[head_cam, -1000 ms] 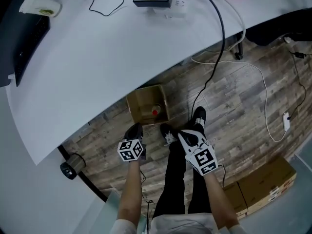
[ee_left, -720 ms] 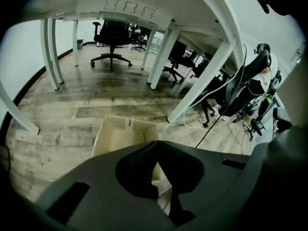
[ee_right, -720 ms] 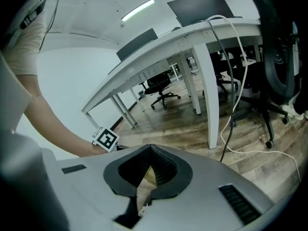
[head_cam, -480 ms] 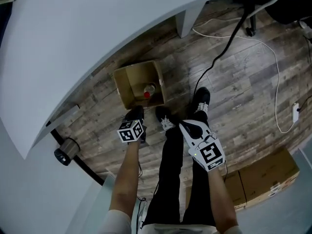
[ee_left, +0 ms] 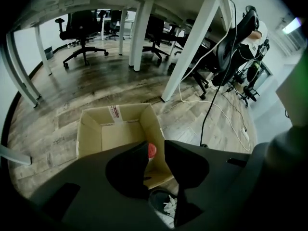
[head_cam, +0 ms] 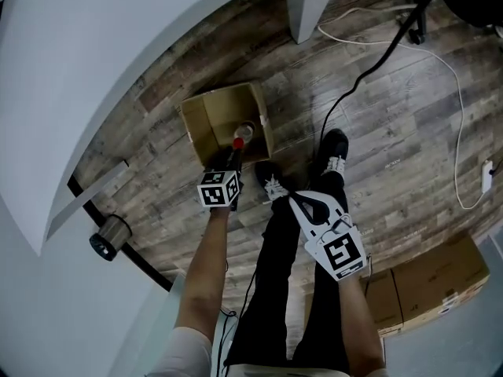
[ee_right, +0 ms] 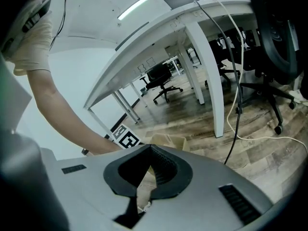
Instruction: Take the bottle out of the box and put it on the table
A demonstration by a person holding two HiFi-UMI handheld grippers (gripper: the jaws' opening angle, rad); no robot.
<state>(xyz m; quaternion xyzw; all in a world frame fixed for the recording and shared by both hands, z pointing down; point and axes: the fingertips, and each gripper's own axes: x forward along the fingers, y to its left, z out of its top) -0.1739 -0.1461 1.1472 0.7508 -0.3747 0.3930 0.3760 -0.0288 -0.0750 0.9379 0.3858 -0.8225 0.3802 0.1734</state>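
Only the red cap and a sliver of the clear plastic bottle (head_cam: 242, 135) show inside the open brown cardboard box (head_cam: 206, 116) at 12 o'clock in the head view. The dark left gripper (head_cam: 233, 155) covers the rest. In the left gripper view, its jaws have just been opening and frame the cap alone. The box's white label (ee_left: 115, 112) is too small to read. The white tabletop (head_cam: 118, 53) runs off the picture at 10 o'clock.

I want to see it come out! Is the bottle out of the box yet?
Not yet. Nothing is done: the bottle sits in the box. The left gripper hangs over it, jaws just opening, not gripping. Left: grab, lift, set on the table.
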